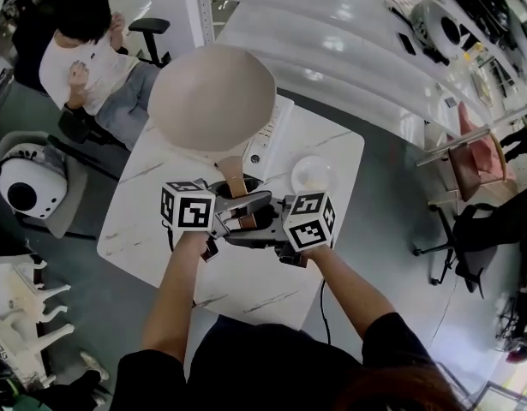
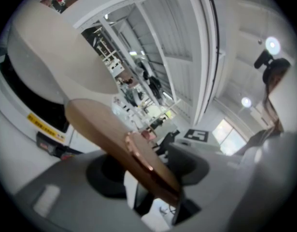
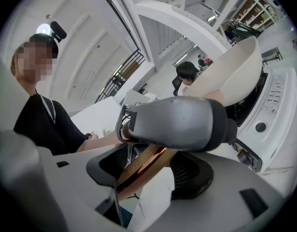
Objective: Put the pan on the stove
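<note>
A beige pan hangs tilted in the air, its underside towards me and its wooden handle pointing down at me. The white stove with its black top lies on the table under and behind it. My left gripper is shut on the handle, and my right gripper is shut on the same handle from the other side. In the right gripper view the left gripper's grey body crosses in front of the pan. The stove's control panel shows beside the pan.
The white marble table carries a small white dish right of the stove. A seated person is at the far left, with a chair close by. Long white benches run behind the table.
</note>
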`<state>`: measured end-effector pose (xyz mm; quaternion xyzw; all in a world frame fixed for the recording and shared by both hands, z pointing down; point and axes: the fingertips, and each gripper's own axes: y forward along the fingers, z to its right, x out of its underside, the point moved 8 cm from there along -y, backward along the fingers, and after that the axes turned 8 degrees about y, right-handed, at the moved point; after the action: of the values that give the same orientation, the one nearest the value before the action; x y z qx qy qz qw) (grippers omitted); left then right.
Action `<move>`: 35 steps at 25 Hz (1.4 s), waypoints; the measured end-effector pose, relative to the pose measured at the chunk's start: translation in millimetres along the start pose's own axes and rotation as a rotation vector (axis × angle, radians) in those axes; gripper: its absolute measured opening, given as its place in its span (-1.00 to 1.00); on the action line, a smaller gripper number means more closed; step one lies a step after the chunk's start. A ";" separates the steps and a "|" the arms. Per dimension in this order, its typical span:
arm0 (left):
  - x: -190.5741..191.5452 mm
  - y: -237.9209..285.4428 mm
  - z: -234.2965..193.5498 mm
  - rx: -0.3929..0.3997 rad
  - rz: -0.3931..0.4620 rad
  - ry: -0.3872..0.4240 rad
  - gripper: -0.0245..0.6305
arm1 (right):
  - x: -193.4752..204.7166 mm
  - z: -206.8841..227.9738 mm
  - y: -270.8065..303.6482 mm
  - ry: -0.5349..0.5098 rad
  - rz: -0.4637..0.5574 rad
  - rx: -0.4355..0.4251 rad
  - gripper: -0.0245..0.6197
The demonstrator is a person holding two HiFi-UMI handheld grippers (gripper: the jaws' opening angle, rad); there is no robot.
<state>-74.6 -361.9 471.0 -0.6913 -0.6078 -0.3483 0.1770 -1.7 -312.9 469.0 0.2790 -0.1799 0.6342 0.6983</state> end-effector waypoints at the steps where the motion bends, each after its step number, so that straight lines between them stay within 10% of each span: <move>1: -0.4 0.0 -0.4 -0.004 0.003 -0.006 -0.18 | -0.4 0.8 -0.2 0.004 0.001 -0.007 -0.14; 23: 6.8 -6.9 -1.1 -0.024 0.096 -0.093 0.08 | 1.4 -4.4 -22.9 0.125 0.138 0.065 -0.10; 35: 30.2 -55.1 33.3 -0.232 0.228 -0.067 -0.20 | 14.1 -29.6 -66.8 0.070 0.316 0.289 -0.12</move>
<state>-118.3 -307.0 459.0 -0.7829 -0.4867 -0.3703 0.1141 63.0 -286.2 443.7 0.3224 -0.1041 0.7643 0.5488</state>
